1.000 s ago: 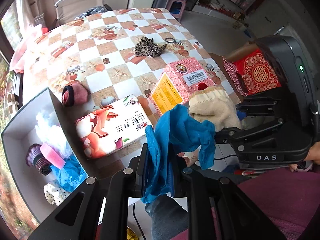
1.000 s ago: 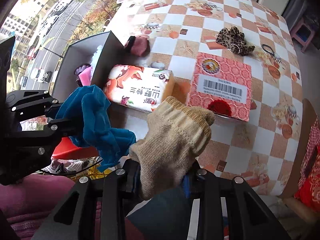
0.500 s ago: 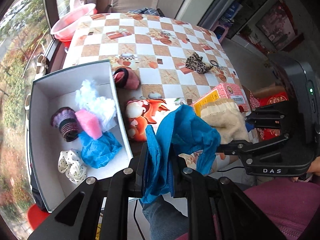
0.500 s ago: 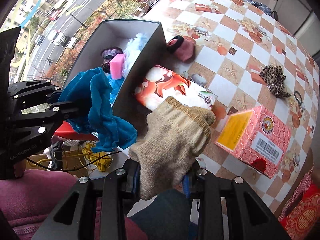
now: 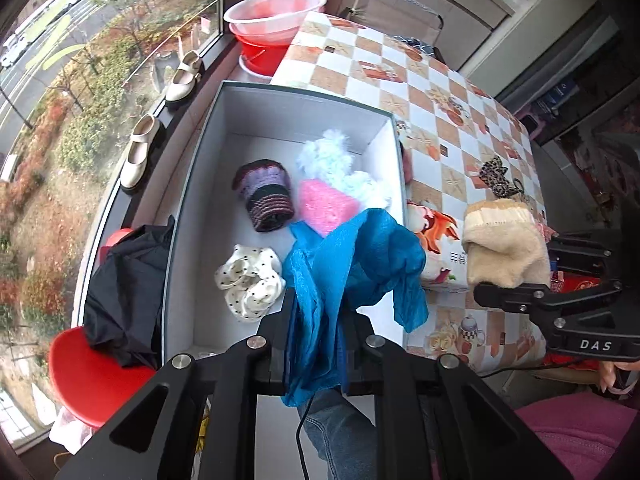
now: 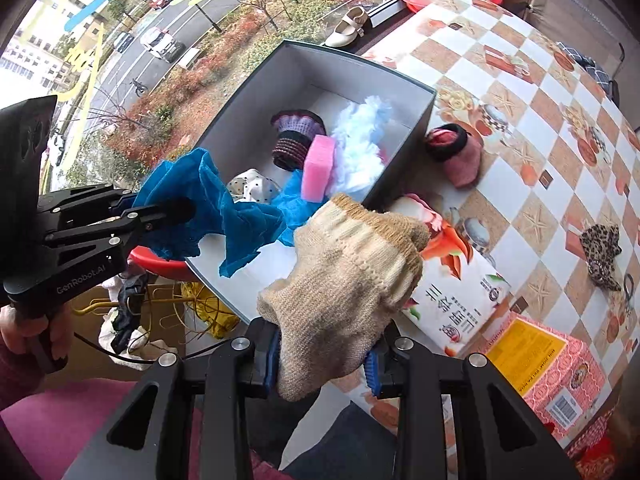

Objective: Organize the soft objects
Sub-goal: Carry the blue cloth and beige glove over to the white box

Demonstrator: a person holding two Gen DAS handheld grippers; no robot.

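Now your left tool (image 5: 316, 316) is clenched on the blue cloth (image 5: 352, 264), held over the box (image 5: 192, 184), and your right tool (image 6: 320, 354) grips the beige sock (image 6: 344, 280) just beside it. Several soft things already lie inside; a pink sock (image 6: 460, 156) and leopard scrunchie (image 6: 600, 254) wait on the bench (image 6: 520, 92). Cloth hides the box's near corner.

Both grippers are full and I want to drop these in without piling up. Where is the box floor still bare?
Bare floor in the box lies at the far end, behind the striped knit roll and white fluffy item, and along the left wall beside the polka-dot cloth. The right side is crowded: pink sponge and fluff, touching.
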